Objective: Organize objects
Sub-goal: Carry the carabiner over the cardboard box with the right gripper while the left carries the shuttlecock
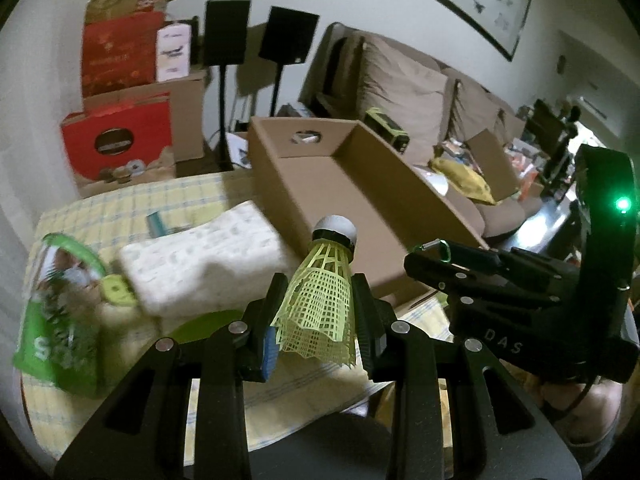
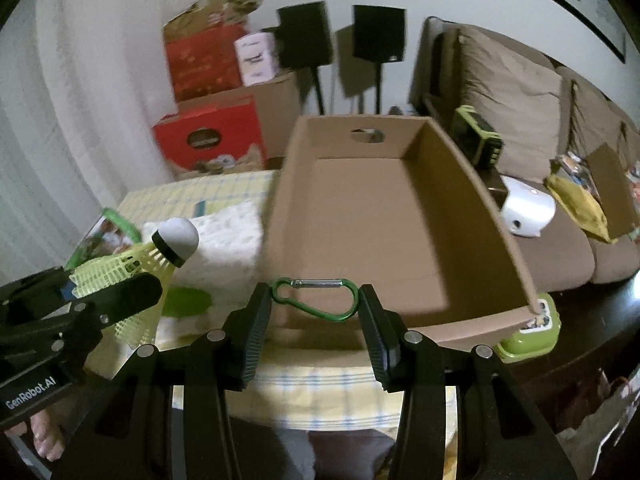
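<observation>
My left gripper (image 1: 318, 300) is shut on a yellow plastic shuttlecock (image 1: 322, 292), white cork end pointing up and away. The same shuttlecock (image 2: 136, 268) shows at the left of the right wrist view, held by the left gripper (image 2: 100, 292). My right gripper (image 2: 316, 300) is shut on a green carabiner (image 2: 316, 298) lying crosswise between the pads. In the left wrist view the right gripper (image 1: 424, 258) hangs at the right with the carabiner (image 1: 438, 247) at its tip. Both are held above the near edge of an empty brown cardboard box (image 2: 360, 220), also seen as the box (image 1: 320, 196).
The box rests on a table with a yellow checked cloth (image 1: 132, 200). On the cloth lie a white tissue pack (image 1: 204, 256), a green snack bag (image 1: 60, 308) and a small green case (image 2: 528, 332). A brown sofa (image 2: 520, 120) with clutter stands right; boxes (image 1: 120, 100) and speakers (image 1: 228, 32) behind.
</observation>
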Available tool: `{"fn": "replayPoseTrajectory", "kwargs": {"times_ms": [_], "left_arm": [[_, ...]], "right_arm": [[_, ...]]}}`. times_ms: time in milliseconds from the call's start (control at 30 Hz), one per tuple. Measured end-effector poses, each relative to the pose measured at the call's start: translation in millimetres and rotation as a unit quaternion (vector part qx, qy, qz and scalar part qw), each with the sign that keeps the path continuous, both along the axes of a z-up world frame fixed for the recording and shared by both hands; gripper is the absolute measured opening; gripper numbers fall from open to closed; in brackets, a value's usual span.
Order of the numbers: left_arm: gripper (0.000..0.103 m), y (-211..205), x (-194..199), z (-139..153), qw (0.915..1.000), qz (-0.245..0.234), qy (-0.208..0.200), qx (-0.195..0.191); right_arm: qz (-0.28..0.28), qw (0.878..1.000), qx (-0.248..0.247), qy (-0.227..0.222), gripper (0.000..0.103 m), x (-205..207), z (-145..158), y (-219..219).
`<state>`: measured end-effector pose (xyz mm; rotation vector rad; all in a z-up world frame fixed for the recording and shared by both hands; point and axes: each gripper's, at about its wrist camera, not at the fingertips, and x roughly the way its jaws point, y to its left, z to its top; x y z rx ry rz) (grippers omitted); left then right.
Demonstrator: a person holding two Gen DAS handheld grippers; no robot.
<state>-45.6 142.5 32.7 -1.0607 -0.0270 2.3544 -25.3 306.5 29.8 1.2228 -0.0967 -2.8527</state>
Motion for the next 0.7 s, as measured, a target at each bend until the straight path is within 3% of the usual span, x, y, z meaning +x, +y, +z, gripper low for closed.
{"fn": "replayPoseTrajectory", "kwargs": {"times_ms": [367,700], "left_arm": [[0.030,64,-22,2,0.9997,-0.022,-0.003,0.006],[0.030,88,-36,-11,0.9996,-0.020,-0.010,-0.015]], "right_arm": [[-0.051,0.999,-0.005,0.004,0.045,-2,8,59],[-0.068,0.998,0.003,0.000,0.045,-11,-3,82]]}}
